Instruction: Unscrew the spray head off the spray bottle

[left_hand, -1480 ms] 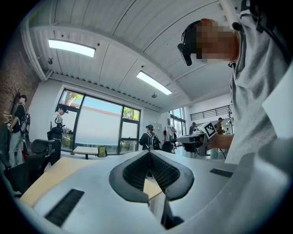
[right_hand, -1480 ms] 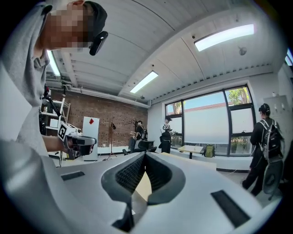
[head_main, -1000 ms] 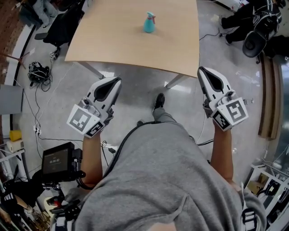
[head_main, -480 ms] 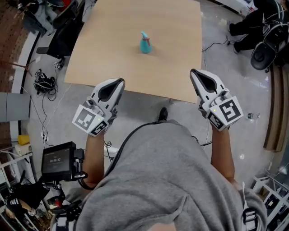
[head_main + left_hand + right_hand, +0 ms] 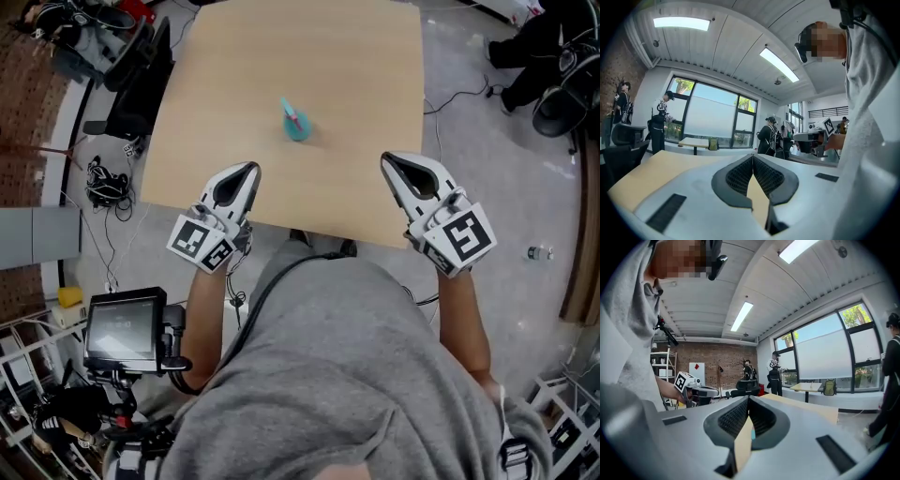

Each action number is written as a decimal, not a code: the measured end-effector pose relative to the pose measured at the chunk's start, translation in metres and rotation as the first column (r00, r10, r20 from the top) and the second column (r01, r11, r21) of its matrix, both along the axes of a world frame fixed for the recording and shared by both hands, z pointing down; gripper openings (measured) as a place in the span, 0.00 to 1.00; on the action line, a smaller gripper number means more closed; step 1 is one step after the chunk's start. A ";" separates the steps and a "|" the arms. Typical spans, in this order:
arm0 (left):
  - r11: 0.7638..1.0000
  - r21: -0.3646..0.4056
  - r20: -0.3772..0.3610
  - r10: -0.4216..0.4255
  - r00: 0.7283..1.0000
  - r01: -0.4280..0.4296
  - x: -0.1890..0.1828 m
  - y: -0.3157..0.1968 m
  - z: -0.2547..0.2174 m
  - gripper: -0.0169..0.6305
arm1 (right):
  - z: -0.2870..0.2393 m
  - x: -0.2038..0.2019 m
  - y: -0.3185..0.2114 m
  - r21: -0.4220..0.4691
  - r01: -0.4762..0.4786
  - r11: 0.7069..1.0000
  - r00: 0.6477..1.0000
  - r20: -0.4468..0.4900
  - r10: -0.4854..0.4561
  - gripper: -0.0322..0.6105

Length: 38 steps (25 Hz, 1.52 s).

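Note:
A small teal spray bottle (image 5: 296,122) with a pinkish spray head stands upright near the middle of the light wooden table (image 5: 234,84) in the head view. My left gripper (image 5: 246,172) hovers over the table's near edge, left of the bottle and well short of it, jaws shut and empty. My right gripper (image 5: 392,164) hangs over the near edge to the bottle's right, also shut with nothing held. In the right gripper view a sliver of the teal bottle (image 5: 751,435) shows through the gap behind the closed tips. Both gripper views look along level jaws across the tabletop.
Black office chairs (image 5: 131,56) stand on the floor left of the table, and another chair (image 5: 567,89) at the right. Cables (image 5: 103,178) lie on the floor at the left. A monitor on a stand (image 5: 127,328) sits beside my left arm. People stand by the windows (image 5: 768,136).
The table and bottle have come closer and lower in the head view. Both grippers now reach over the table's near edge where earlier they hung above the floor. Jaws stayed shut.

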<state>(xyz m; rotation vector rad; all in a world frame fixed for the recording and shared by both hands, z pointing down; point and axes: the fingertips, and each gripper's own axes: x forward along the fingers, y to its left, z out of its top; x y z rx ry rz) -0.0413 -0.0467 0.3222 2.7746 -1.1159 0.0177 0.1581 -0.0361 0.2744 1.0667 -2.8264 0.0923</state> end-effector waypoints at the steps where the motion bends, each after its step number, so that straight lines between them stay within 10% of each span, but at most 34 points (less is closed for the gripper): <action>1: 1.000 -0.009 -0.004 -0.006 1.000 0.006 -0.005 -0.010 0.007 0.03 | 0.003 -0.004 -0.006 -0.004 0.001 1.000 1.000 -0.004 -0.001 0.06; 8: 0.992 -0.114 0.029 0.053 0.998 -0.050 -0.023 -0.090 0.112 0.04 | 0.022 -0.031 -0.071 -0.070 -0.024 0.997 0.997 -0.072 0.019 0.06; 13: 0.980 -0.197 0.112 0.063 0.992 -0.040 -0.018 -0.148 0.208 0.53 | 0.034 -0.050 -0.109 -0.137 -0.024 0.990 0.991 -0.133 0.006 0.06; 18: 0.975 -0.202 0.265 0.144 0.953 -0.091 0.014 -0.195 0.293 0.68 | 0.076 -0.046 -0.140 -0.248 -0.053 0.967 0.982 -0.189 0.005 0.06; 33: 0.982 -0.137 0.333 0.169 0.928 -0.130 0.060 -0.226 0.308 0.64 | 0.104 -0.062 -0.147 -0.324 -0.049 0.945 0.976 -0.216 -0.024 0.06; 38: 0.984 -0.094 0.483 0.177 0.858 -0.150 0.068 -0.219 0.289 0.63 | 0.111 -0.070 -0.159 -0.358 -0.028 0.933 0.986 -0.161 -0.032 0.06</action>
